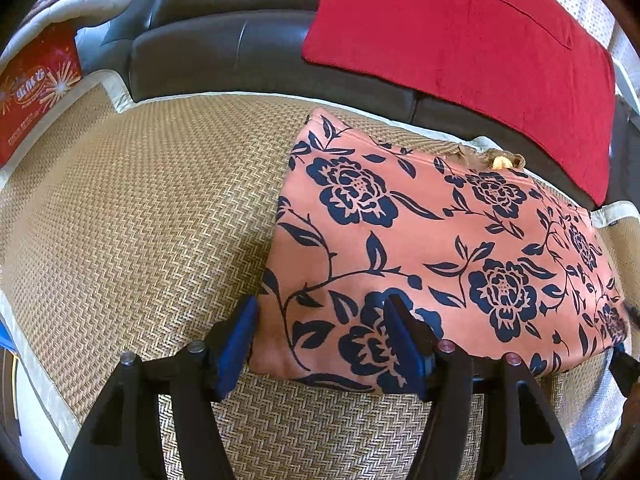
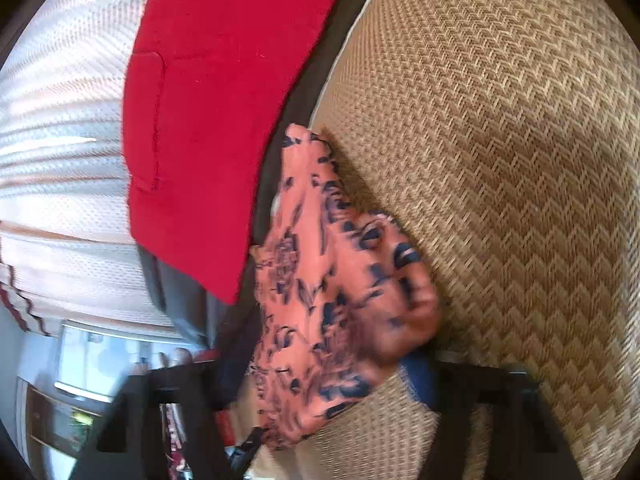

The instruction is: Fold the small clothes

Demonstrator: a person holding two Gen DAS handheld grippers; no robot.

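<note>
left gripper [image 1: 320, 344]: jaws apart, straddling near corner of floral garment [image 1: 420, 248], not pinching | right gripper [image 2: 320, 392]: jaws narrowed on a bunched fold of the garment | garment: folded, on woven mat [image 1: 140, 220], toward its far edge by the red cloth [image 1: 480, 40]

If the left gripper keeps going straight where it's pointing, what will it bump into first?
Probably the flowery pink cloth. The left gripper is open, with the cloth's near corner already between its blue pads, lying on the woven mat. Depth is hard to judge.
</note>
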